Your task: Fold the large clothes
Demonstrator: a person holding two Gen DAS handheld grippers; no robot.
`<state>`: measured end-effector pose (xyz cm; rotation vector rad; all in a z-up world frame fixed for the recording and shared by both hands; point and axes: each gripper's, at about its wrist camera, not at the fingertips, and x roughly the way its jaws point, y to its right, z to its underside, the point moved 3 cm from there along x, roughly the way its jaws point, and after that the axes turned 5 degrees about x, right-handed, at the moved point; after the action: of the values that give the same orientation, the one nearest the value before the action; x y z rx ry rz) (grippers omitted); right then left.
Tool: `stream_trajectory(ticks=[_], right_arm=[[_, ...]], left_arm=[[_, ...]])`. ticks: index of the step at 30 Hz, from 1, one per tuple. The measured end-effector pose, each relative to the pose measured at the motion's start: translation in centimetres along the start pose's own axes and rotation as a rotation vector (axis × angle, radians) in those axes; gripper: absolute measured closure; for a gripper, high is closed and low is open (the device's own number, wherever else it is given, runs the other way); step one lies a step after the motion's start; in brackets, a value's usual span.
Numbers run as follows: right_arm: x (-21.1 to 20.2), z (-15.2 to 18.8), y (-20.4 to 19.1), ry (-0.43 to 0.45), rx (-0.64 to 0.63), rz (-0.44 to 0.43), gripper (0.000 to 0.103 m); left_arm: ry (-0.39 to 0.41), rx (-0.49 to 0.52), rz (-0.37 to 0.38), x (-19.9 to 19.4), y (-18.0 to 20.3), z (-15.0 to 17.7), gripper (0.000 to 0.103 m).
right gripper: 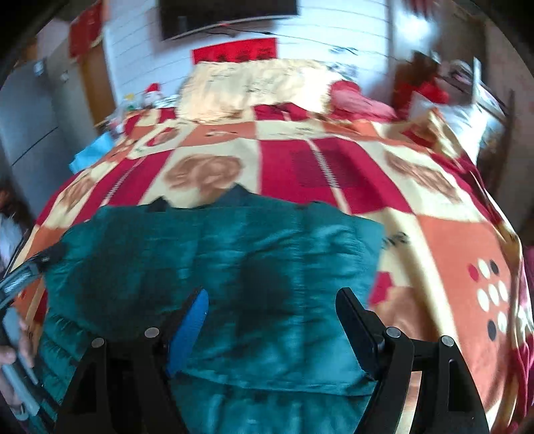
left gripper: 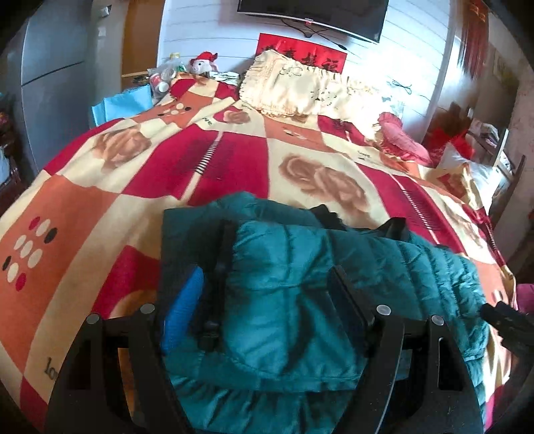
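Observation:
A teal quilted jacket (left gripper: pixel 283 300) lies folded on the near part of the bed, with black lining showing at its far edge and a black zipper strip (left gripper: pixel 222 267) on its left. My left gripper (left gripper: pixel 267 277) hangs over it, jaws wide apart and open, the fabric below them and not pinched. In the blurred right wrist view the jacket (right gripper: pixel 233 260) spreads across the foreground. My right gripper (right gripper: pixel 272 293) is open above it too. The right gripper's tip (left gripper: pixel 500 317) shows at the jacket's right edge. The left gripper (right gripper: pixel 36 263) and a hand (right gripper: pixel 13 354) show at the left.
The bed carries a red, orange and cream rose-patterned cover (left gripper: pixel 233 160). A cream pillow (left gripper: pixel 300 90) and a pink cushion (left gripper: pixel 400 137) lie at the head. A soft toy and bottles (left gripper: pixel 187 66) sit at the far left corner, a grey fridge (left gripper: pixel 50 66) stands left, and a TV (left gripper: pixel 313 16) hangs above.

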<state>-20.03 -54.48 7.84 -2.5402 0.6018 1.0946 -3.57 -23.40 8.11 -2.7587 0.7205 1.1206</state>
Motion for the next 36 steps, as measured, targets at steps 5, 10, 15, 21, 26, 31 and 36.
stream_trajectory(ticks=[5,10,15,21,26,31,36], right_arm=[[1.5,0.6,2.3,-0.037,0.039,0.022,0.027],[3.9,2.5,3.3,-0.086,0.042,0.023,0.027],[5.7,3.1,3.5,-0.097,0.082,0.009,0.026],[3.0,2.5,3.4,-0.046,0.081,0.035,0.026],[-0.9,1.8,2.6,0.056,0.084,0.005,0.026],[0.6,2.4,-0.7,-0.012,-0.006,-0.044,0.026],[3.7,4.2,-1.9,-0.052,-0.092,0.055,0.026]], left_arm=[[-0.067,0.062,-0.033,2.2,1.5,1.3,0.026],[-0.079,0.133,-0.078,4.0,2.0,2.8,0.024],[-0.085,0.111,-0.081,5.0,1.5,2.8,0.023],[-0.085,0.108,-0.082,5.2,1.4,2.6,0.023],[-0.079,0.109,-0.085,5.2,1.4,2.7,0.023],[-0.08,0.108,-0.083,5.2,1.4,2.8,0.023],[-0.078,0.112,-0.088,5.3,1.5,2.8,0.021]])
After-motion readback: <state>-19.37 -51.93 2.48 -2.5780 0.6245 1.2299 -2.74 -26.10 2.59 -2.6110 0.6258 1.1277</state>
